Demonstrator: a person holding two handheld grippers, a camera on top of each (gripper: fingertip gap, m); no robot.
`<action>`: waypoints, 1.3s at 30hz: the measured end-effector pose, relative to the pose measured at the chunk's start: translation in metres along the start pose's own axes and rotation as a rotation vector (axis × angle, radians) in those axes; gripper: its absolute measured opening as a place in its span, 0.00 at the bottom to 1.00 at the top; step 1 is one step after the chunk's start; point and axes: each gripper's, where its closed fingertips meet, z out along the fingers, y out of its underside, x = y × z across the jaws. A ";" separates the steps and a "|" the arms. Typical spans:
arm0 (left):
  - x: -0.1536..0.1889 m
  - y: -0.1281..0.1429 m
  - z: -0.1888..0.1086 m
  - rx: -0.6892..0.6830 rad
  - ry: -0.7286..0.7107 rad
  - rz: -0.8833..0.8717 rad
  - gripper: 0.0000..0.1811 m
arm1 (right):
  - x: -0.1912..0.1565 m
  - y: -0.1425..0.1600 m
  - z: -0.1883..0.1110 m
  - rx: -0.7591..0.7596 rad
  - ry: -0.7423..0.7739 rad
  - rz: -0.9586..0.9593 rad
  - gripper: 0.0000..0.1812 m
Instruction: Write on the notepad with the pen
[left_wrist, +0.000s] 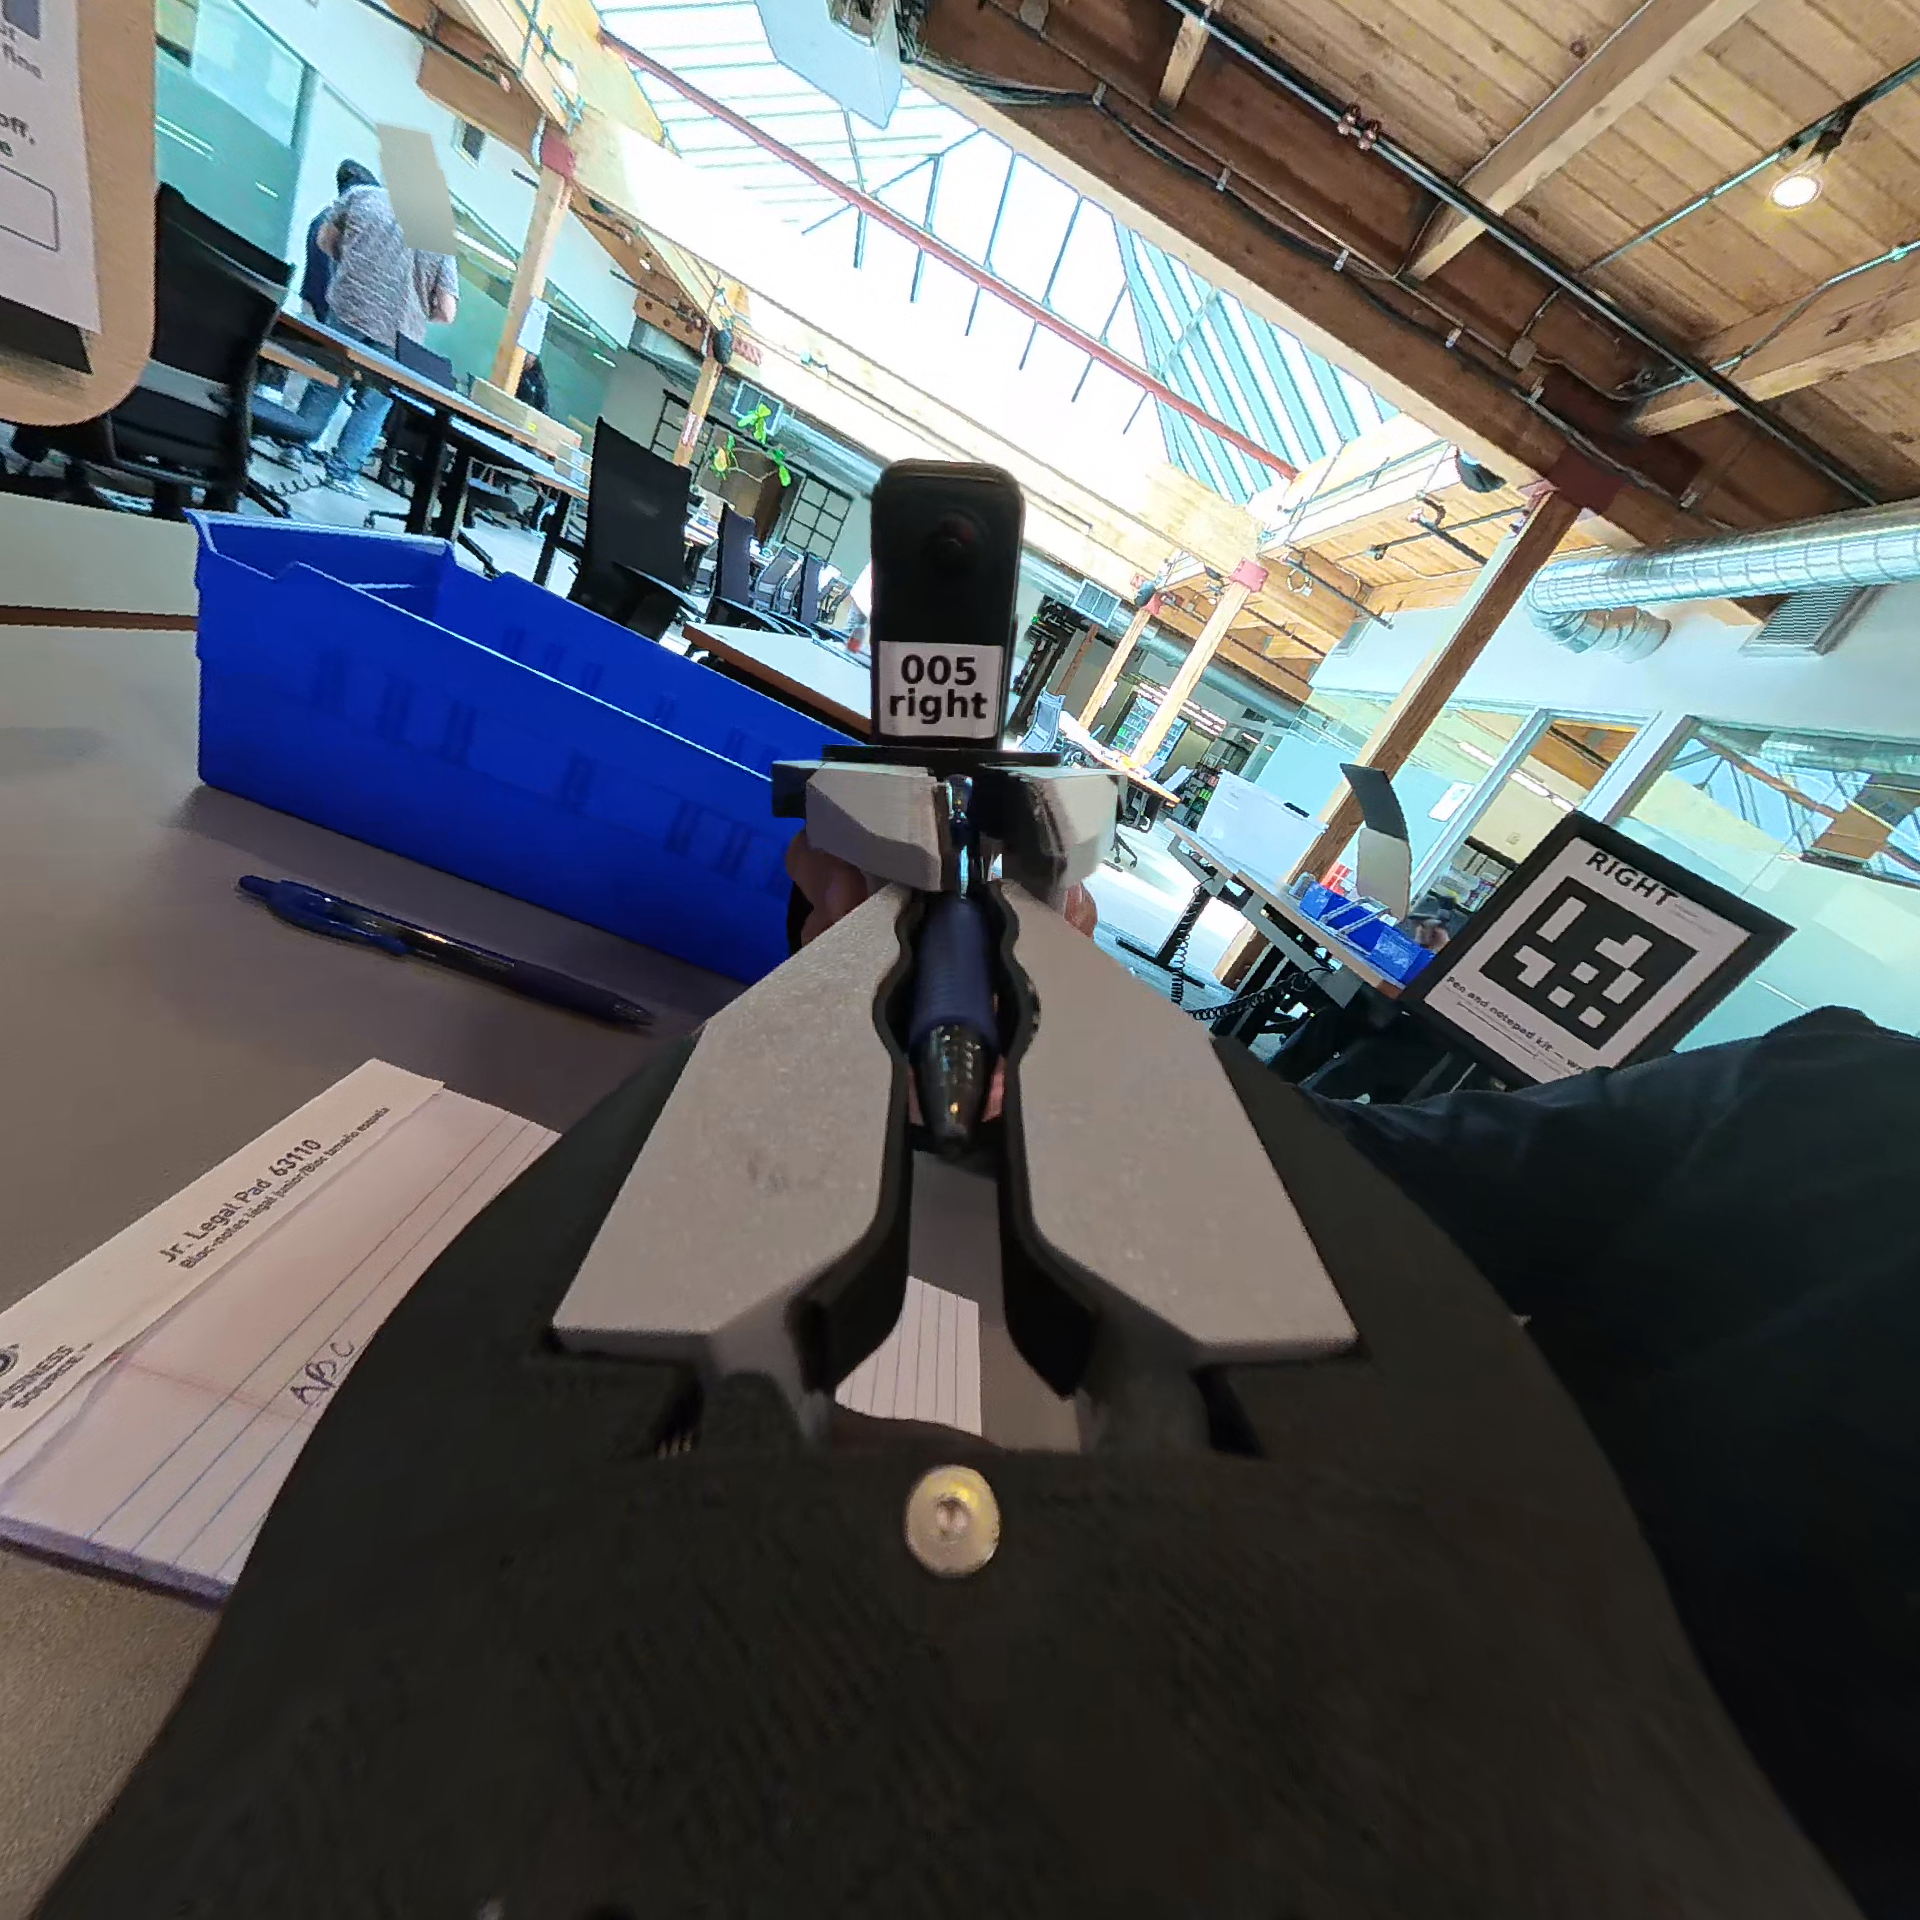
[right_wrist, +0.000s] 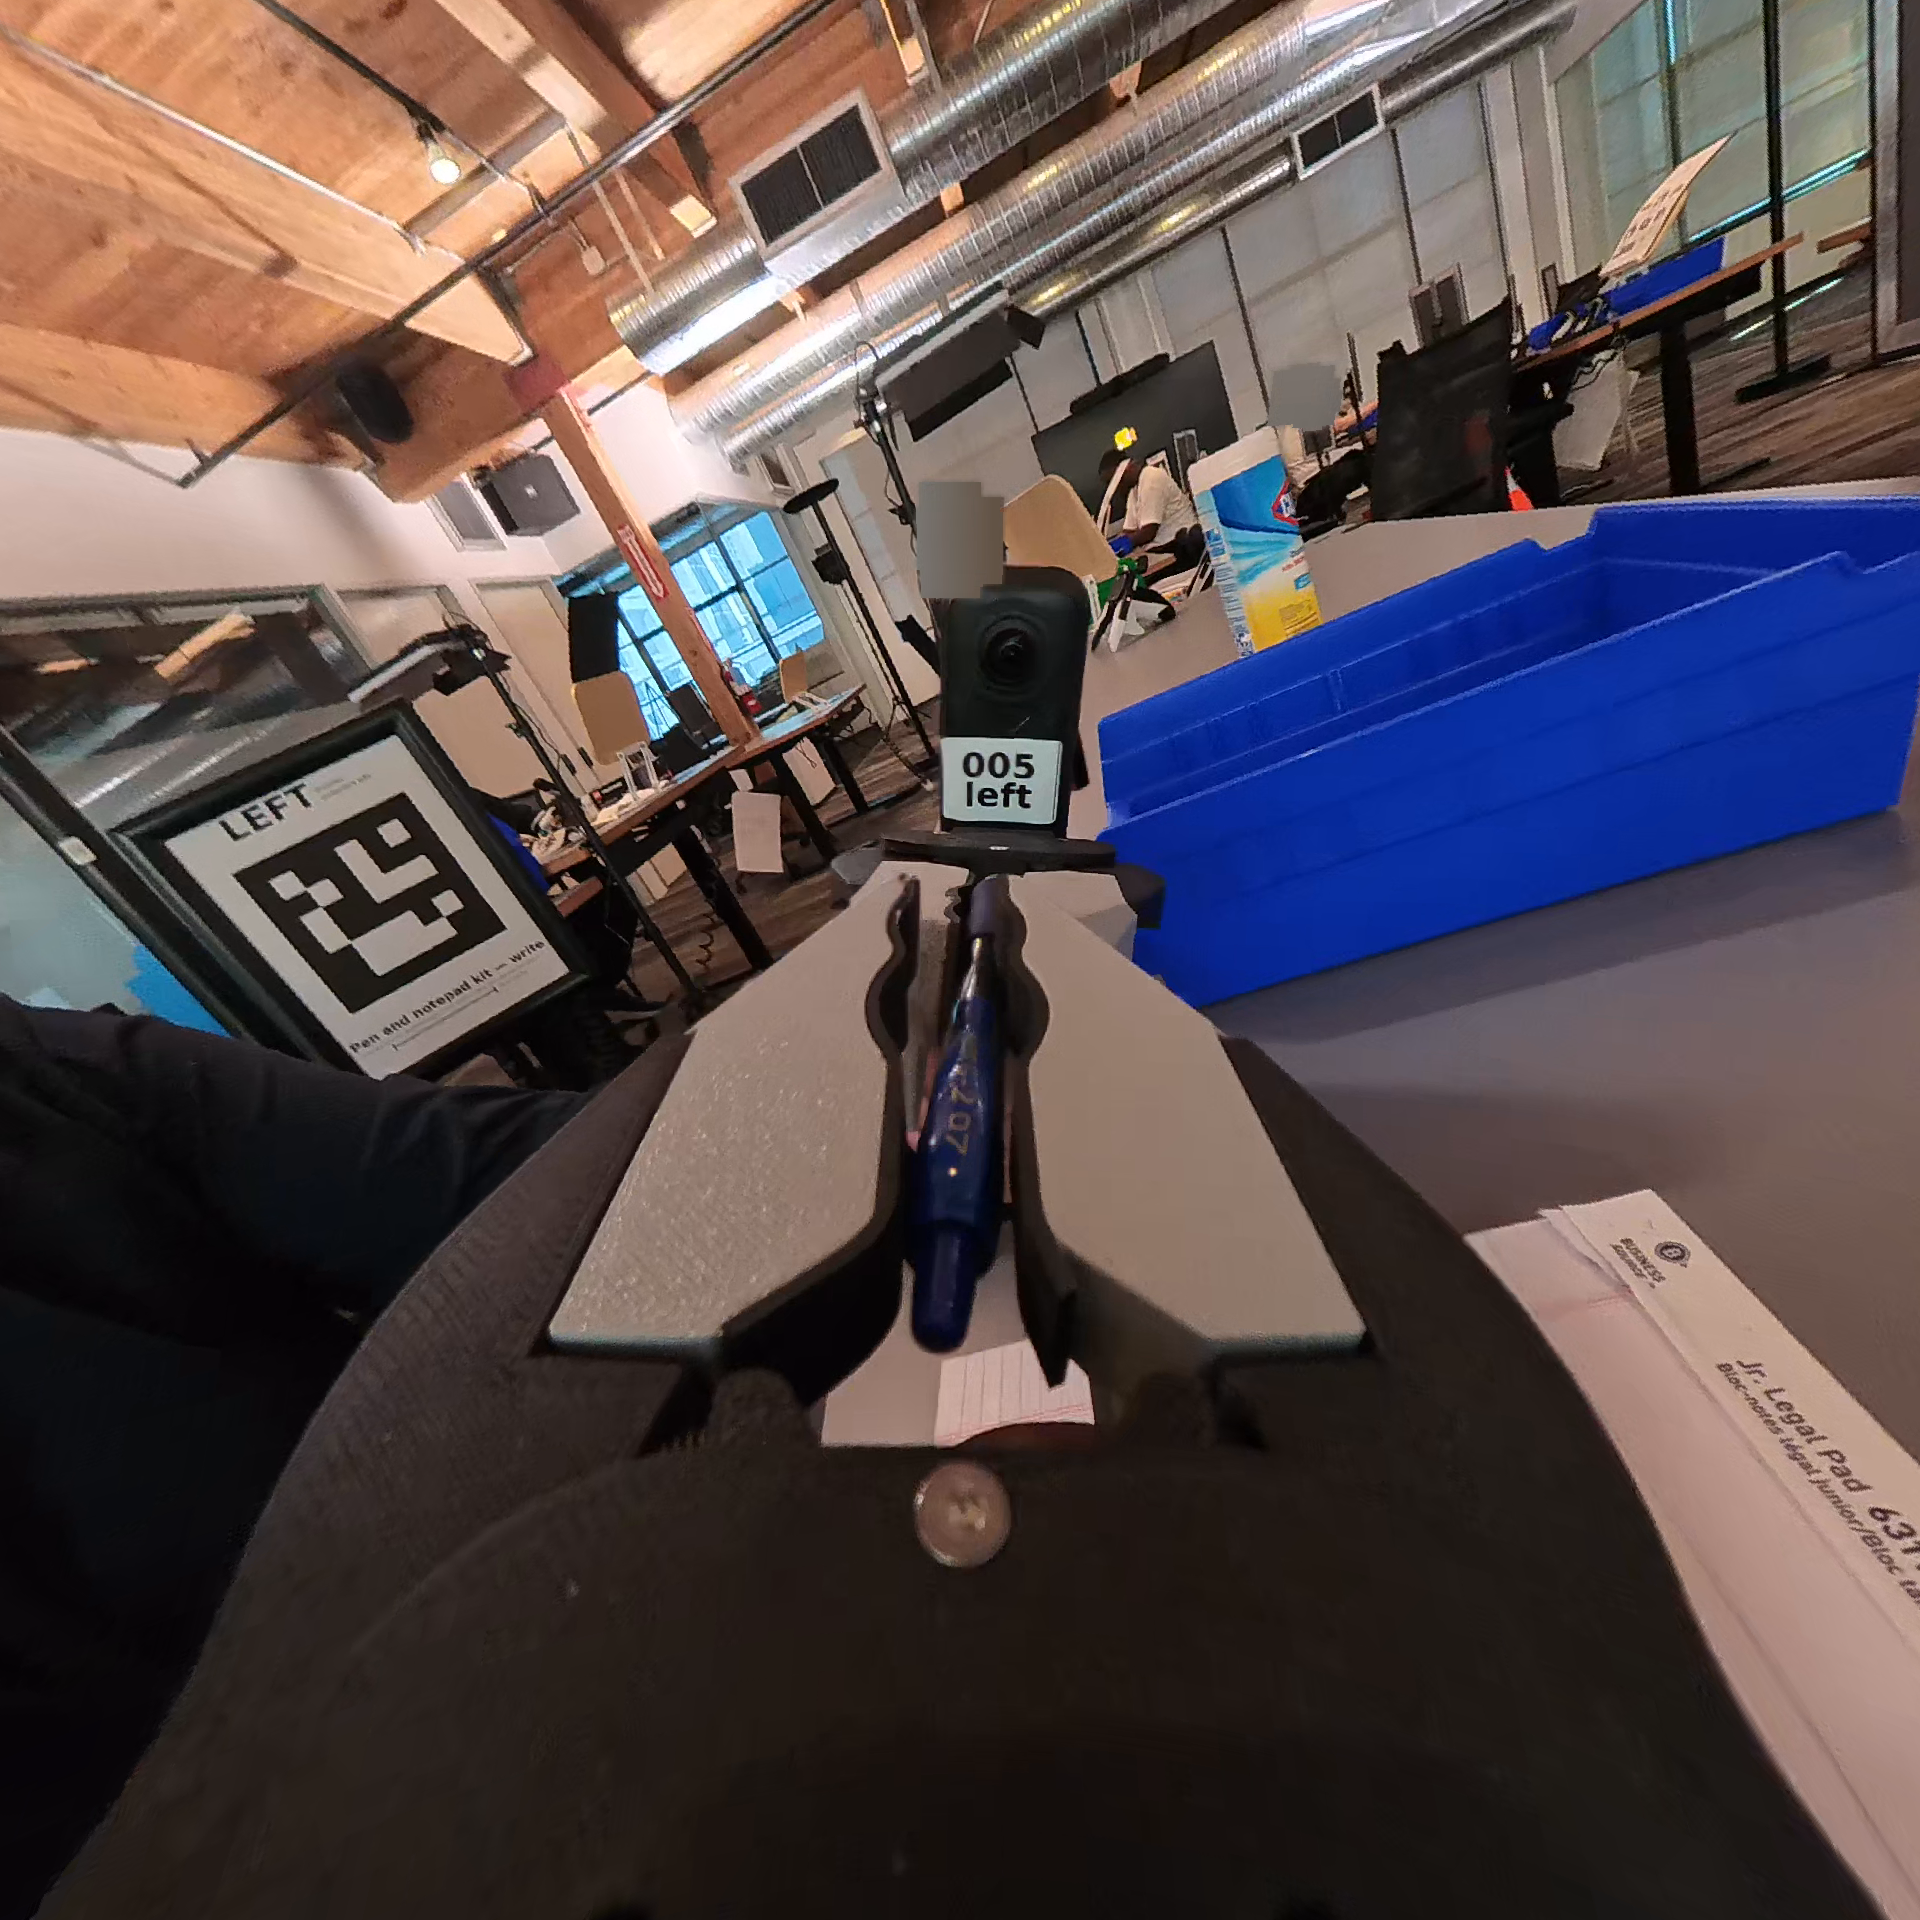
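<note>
A blue pen (left_wrist: 951, 997) with a silver tip is held in the air between my two grippers, which face each other. My left gripper (left_wrist: 951, 914) is shut on the pen's grip end, with the tip pointing back toward its camera. My right gripper (right_wrist: 961, 904) is shut on the pen (right_wrist: 961, 1122) at its clip end. Each gripper shows beyond the other's fingertips, the right one in the left wrist view (left_wrist: 956, 821) and the left one in the right wrist view (right_wrist: 987, 862). The white lined notepad (left_wrist: 208, 1382) lies on the grey table below, with a little handwriting on it; it also shows in the right wrist view (right_wrist: 1714, 1507).
A second blue pen (left_wrist: 436, 951) lies on the table between the notepad and a blue plastic bin (left_wrist: 468, 717) (right_wrist: 1507, 748). Framed marker signs (left_wrist: 1590, 956) (right_wrist: 353, 904) stand at the table's edges. A wipes canister (right_wrist: 1252, 540) stands behind the bin. Dark sleeves (left_wrist: 1714, 1247) (right_wrist: 156, 1195) flank the grippers. Less than 4 cm separates the two grippers' tips.
</note>
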 end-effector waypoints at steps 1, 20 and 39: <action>0.000 -0.001 -0.001 0.009 0.001 0.000 0.04 | 0.000 -0.001 -0.001 -0.001 0.008 -0.010 0.05; -0.003 -0.013 -0.008 0.067 -0.003 -0.051 0.06 | 0.006 -0.016 -0.017 0.045 0.087 -0.076 0.04; 0.000 -0.014 -0.016 0.034 -0.015 0.039 0.05 | 0.003 -0.018 -0.031 0.024 0.050 -0.045 0.04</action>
